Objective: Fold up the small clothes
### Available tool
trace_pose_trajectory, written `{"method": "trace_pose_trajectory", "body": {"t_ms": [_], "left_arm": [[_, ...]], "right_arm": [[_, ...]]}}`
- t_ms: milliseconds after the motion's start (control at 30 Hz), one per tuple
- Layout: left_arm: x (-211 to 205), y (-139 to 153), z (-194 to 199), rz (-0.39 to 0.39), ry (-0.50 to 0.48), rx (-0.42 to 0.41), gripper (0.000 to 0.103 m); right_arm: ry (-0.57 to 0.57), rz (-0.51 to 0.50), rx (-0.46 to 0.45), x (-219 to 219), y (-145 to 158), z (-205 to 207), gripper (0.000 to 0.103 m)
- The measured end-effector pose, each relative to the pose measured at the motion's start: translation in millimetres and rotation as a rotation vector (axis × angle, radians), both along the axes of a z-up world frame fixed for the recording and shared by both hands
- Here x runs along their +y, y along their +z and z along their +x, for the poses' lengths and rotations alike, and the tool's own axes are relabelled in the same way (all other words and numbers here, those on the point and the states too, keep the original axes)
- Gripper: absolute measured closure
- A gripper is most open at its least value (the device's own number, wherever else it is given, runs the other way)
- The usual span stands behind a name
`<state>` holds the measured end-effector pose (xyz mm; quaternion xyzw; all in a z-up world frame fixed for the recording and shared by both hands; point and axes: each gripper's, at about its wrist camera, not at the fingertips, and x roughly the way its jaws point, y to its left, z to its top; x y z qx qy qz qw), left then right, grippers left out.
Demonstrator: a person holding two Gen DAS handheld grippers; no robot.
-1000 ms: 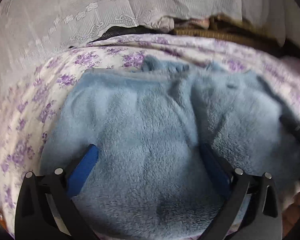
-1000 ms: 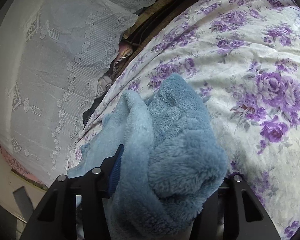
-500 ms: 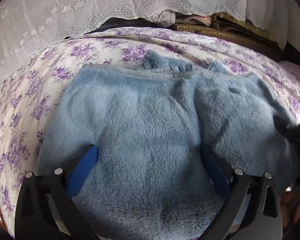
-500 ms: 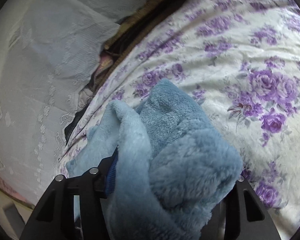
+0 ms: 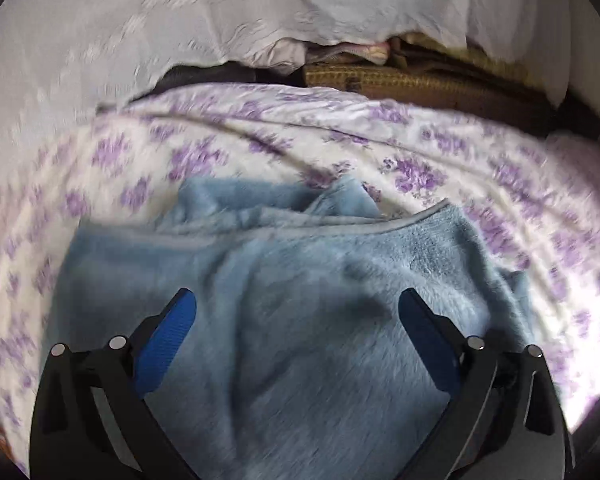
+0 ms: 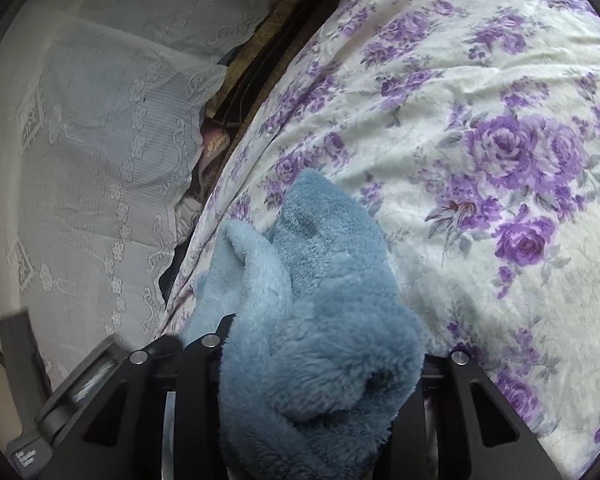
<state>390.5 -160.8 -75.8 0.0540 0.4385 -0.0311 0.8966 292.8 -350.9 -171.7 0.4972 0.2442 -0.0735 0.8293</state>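
The left gripper [image 5: 296, 308] hangs above a blue fleece [image 5: 300, 320] with its fingers [image 5: 168, 336] spread wide and nothing pinched between the blue pads. The fleece lies on the floral sheet [image 5: 260, 152] under and ahead of both fingers, filling the gap between them and reaching out past each tip. Its hemmed edge runs ahead of the right finger, and a rumpled fold stands up ahead of the gap. This view is smeared with motion blur.

The right gripper [image 6: 320, 364] has just been closing its jaws, and a thick bunch of the fleece [image 6: 320, 340] sits between them. The bunch bulges up over the fingers and hides the pads, but the black arms press in on either side of it, so the grip is clamped on the cloth. Ahead of the fingertips the fleece tapers to a rounded end that rests on the sheet [image 6: 480, 100]. To the right of the fingers the sheet is bare.

Beyond the sheet's far edge lies a white lace cloth [image 6: 100, 140], left of the right fingers. No container shows in either view.
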Motion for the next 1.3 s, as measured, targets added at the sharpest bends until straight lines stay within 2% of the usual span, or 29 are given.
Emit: {"method": "trace_pose_trajectory", "body": {"t_ms": [67,133,233,367,600,767,1033,1200,1300], "left_arm": [[-7,-17,8,0.045,0.010,0.016,0.004],[-4,-32,13,0.034,0.014,0.027,0.004],[-8,-29,8,0.065,-0.019,-0.004,0.004],[-12,-24,-3,0.081,-0.056,-0.054,0.004],[7,-12,-8,-0.017,-0.094,-0.056,0.004],[16,-6,-9,-0.071,-0.110,-0.063,0.004],[35,2,-9,-0.086,-0.097,-0.074,0.004],[52,3,-6,-0.166,-0.101,-0.031,0.005],[58,8,-11,-0.182,-0.111,-0.045,0.005]], "right_arm": [[-0.003,-0.012,0.006,1,1,2,0.066],[0.001,-0.038,0.017,4,2,5,0.066],[0.014,-0.083,0.031,10,6,7,0.065],[0.040,-0.118,0.000,16,15,6,0.070],[0.088,-0.212,-0.071,29,38,4,0.073],[0.117,-0.216,-0.100,33,46,3,0.074],[0.170,-0.254,-0.138,46,63,0,0.074],[0.223,-0.292,-0.163,61,74,-1,0.074],[0.242,-0.318,-0.181,67,81,-3,0.074]]}}
